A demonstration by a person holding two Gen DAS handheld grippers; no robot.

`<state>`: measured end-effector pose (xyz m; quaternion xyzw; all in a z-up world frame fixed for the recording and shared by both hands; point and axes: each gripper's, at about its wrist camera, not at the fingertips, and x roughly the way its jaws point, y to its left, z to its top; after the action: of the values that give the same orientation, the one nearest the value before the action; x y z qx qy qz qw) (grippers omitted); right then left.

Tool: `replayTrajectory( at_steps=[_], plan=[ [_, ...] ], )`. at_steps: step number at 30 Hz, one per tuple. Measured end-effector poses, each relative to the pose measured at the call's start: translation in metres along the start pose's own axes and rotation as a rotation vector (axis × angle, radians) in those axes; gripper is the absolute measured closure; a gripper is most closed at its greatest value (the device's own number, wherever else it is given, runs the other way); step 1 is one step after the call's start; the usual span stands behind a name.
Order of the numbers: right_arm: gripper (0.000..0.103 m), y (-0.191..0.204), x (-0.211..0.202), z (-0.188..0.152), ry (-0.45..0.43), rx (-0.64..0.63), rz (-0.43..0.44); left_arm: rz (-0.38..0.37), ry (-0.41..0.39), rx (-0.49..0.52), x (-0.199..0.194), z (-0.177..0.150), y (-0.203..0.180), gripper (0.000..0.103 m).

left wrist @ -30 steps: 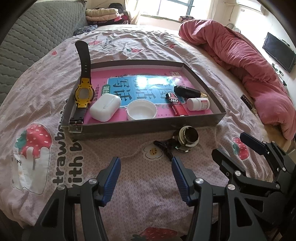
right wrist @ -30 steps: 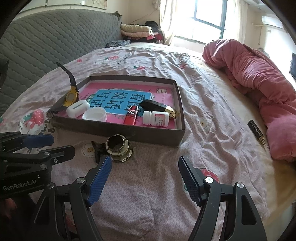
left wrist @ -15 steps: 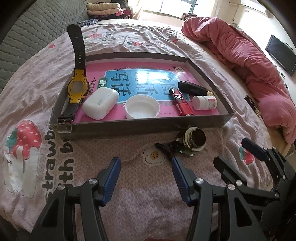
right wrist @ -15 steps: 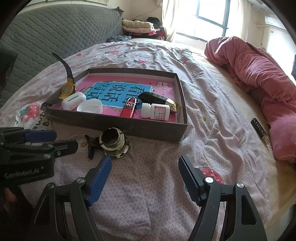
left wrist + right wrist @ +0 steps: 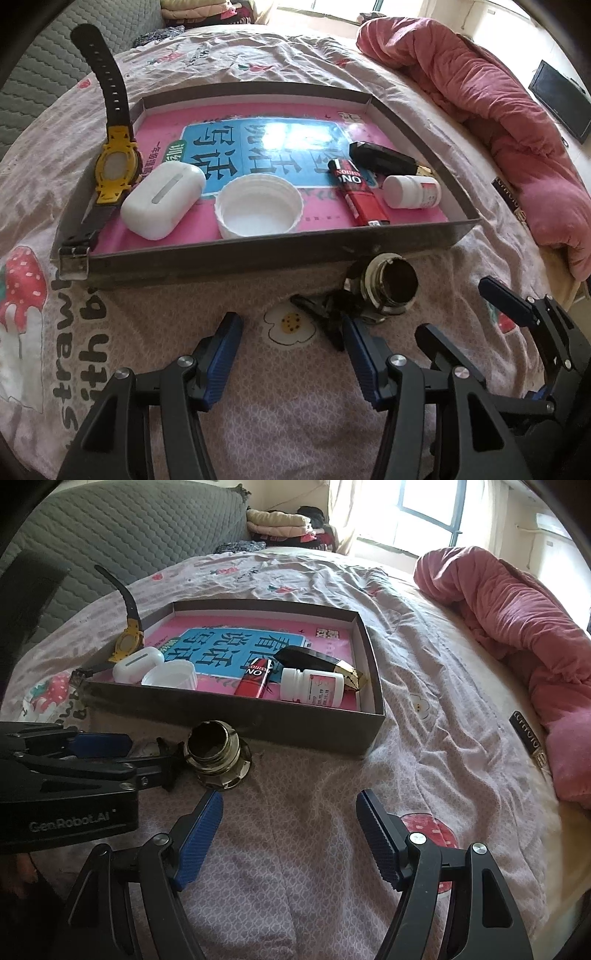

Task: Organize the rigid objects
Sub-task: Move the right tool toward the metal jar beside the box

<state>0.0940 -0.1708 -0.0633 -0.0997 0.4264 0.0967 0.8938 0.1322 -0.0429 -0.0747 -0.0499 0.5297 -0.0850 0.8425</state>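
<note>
A shallow grey tray (image 5: 258, 254) (image 5: 314, 734) on the bed holds a yellow watch (image 5: 114, 166), a white earbud case (image 5: 162, 201), a white lid (image 5: 258, 210), a red lighter (image 5: 358, 192), a black clip (image 5: 380, 158) and a white pill bottle (image 5: 412, 190) (image 5: 314, 688). A metal threaded fitting (image 5: 391, 290) (image 5: 218, 757) and a black hair clip (image 5: 321, 314) lie on the sheet in front of the tray. My left gripper (image 5: 291, 347) is open and empty, just short of the hair clip. My right gripper (image 5: 290, 830) is open and empty, right of the fitting.
A pink duvet (image 5: 480, 107) (image 5: 517, 627) is heaped on the right of the bed. A small dark box (image 5: 528, 738) lies beside it. A grey quilted headboard (image 5: 129, 528) rises behind the tray. Folded clothes (image 5: 280, 520) sit by the window.
Both grippers have moved forward toward the tray; the fitting and hair clip now sit closer to the fingertips. Both stay open.
</note>
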Motion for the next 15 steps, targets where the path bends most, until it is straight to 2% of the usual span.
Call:
replayTrajectory(
  at_steps=[7,15],
  plan=[
    [0.027,0.006,0.006,0.002,-0.001,-0.019,0.019,0.035,-0.008,0.013,0.001,0.003,0.003,0.044],
    [0.027,0.022,0.018,0.012,-0.027,-0.069,0.057,0.037,0.0,0.015,-0.003,0.002,0.018,0.044]
  ],
)
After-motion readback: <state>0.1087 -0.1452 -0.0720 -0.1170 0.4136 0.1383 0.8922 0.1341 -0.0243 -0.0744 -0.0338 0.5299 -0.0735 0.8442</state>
